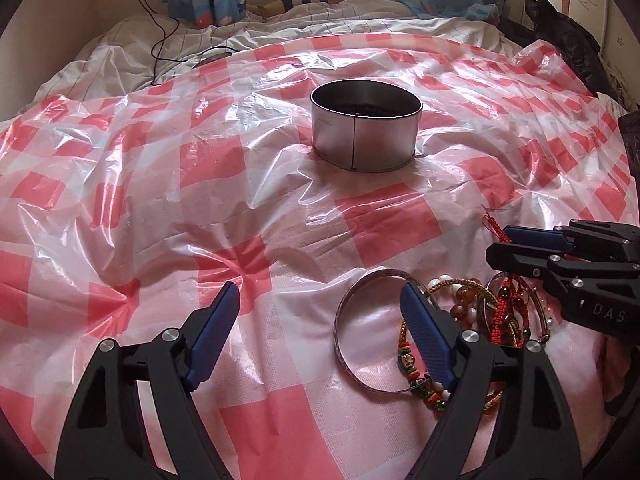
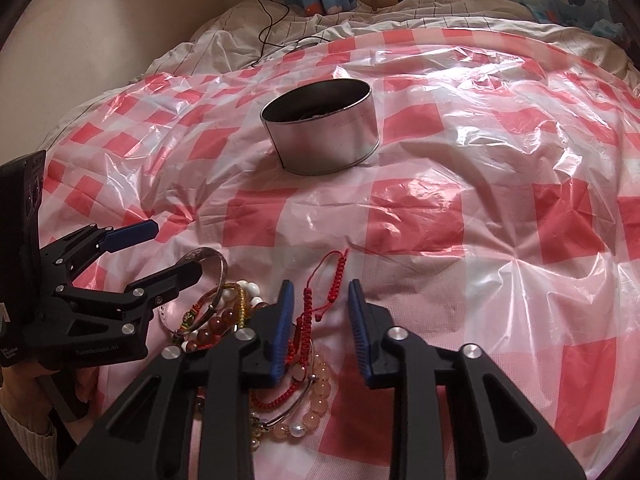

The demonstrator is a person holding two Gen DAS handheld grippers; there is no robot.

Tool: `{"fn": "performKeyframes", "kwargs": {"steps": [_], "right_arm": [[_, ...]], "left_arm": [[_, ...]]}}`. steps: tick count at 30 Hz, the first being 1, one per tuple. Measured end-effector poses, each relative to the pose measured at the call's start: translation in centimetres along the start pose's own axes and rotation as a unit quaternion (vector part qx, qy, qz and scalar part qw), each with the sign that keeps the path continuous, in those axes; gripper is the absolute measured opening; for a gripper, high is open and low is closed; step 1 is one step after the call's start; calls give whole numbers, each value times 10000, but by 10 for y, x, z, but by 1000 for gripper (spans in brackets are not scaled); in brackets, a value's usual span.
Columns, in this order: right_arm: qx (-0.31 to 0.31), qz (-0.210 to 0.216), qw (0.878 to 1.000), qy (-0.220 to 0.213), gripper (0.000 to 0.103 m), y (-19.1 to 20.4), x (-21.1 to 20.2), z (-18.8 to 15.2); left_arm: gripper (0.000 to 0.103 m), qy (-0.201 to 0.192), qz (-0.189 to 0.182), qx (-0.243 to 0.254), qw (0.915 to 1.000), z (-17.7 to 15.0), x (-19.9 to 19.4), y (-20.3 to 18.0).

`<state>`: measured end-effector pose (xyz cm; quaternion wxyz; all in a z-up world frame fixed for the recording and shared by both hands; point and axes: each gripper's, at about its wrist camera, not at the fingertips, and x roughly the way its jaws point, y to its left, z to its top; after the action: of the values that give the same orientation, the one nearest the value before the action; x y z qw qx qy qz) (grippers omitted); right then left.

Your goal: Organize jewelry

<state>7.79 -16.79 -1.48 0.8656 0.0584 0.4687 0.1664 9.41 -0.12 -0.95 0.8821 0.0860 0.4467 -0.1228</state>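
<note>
Your left claw [image 1: 320,312] stands open, one finger inside the bangle [image 1: 374,336] at 5 o'clock. Your right claw [image 2: 320,304] is partly open around the red cord [image 2: 307,312], not pinching it. The tin [image 1: 366,124] sits at 12 o'clock on the bed [image 1: 160,184].

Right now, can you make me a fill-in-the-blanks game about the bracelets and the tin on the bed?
1. The round metal tin stands on a plastic sheet checked white and ____.
2. The tin has no ____ on it, so its top is open.
3. The plain silver bangle lies on the sheet, not inside the ____.
4. The knotted cord bracelet between the right gripper's fingers is coloured ____.

Missing words: red; lid; tin; red
</note>
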Motion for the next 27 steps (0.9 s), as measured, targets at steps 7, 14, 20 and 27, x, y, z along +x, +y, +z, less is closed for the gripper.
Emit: {"fn": "performKeyframes", "kwargs": {"steps": [7, 14, 20, 27], "right_arm": [[-194, -200, 9992, -299, 6, 5, -14, 2], [179, -485, 9950, -851, 5, -18, -39, 10], [355, -588, 9967, -433, 7, -29, -24, 10], [352, -627, 9969, -323, 44, -25, -18, 4]], "left_arm": [[19, 141, -165, 91, 9997, -3, 5, -4], [5, -137, -439, -350, 9983, 0, -7, 13], [5, 36, -336, -423, 9985, 1, 1, 15], [38, 107, -260, -479, 9985, -1, 4, 19]]}}
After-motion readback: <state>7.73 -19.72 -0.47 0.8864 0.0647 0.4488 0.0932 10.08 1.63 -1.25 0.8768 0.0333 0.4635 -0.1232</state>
